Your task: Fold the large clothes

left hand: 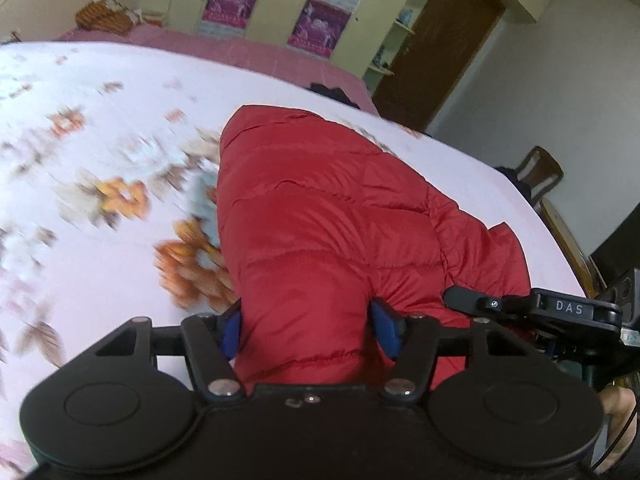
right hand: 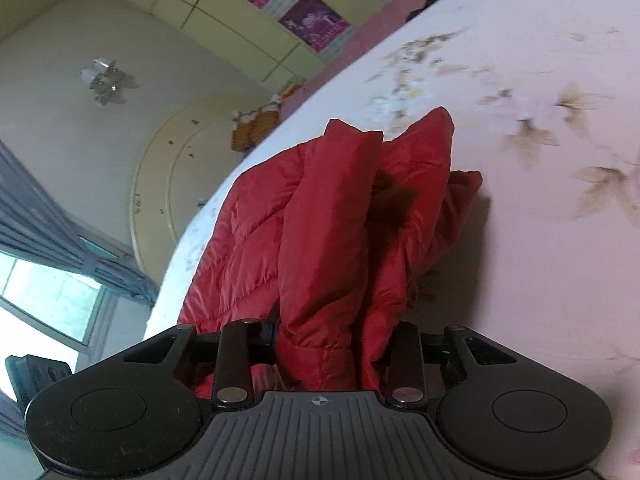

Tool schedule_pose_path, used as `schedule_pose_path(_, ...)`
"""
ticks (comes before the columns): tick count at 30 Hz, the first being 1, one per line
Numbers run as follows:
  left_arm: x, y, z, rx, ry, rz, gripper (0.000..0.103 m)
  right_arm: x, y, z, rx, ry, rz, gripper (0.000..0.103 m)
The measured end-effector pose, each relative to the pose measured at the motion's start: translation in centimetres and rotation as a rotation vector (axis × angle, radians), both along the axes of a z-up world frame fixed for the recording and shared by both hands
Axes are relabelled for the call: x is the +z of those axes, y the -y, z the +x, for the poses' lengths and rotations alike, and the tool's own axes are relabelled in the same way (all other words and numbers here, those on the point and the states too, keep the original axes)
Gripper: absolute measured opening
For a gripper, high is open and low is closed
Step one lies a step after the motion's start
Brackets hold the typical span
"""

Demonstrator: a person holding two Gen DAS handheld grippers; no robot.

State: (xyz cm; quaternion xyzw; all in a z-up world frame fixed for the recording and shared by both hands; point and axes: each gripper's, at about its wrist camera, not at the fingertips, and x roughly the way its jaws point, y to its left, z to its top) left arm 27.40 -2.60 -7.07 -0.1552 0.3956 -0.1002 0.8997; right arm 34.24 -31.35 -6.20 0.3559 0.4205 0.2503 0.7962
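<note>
Red jacket on floral bedsheet, bedroom.

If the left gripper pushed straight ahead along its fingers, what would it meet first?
The left gripper would likely meet more of the red quilted puffer jacket already bunched between its blue pads, then probably the floral bedsheet beyond.

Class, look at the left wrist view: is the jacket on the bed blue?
No. The puffy jacket lying on the floral bedsheet is red.
</note>
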Motion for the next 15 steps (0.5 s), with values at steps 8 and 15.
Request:
schedule_pose_path(8, 2.1, -9.6, 0.2, 0.039, 0.051, 0.018, 0.061, 2.0, -10.0, 2.7, 0.026, 0.041, 0.015, 0.034)
schedule_pose_path(15, 2.3, -21.3, 2.1, 0.034, 0.051, 0.020, 0.061, 1.7, -22.1, 4.7, 0.011, 0.034, 0.008, 0.034)
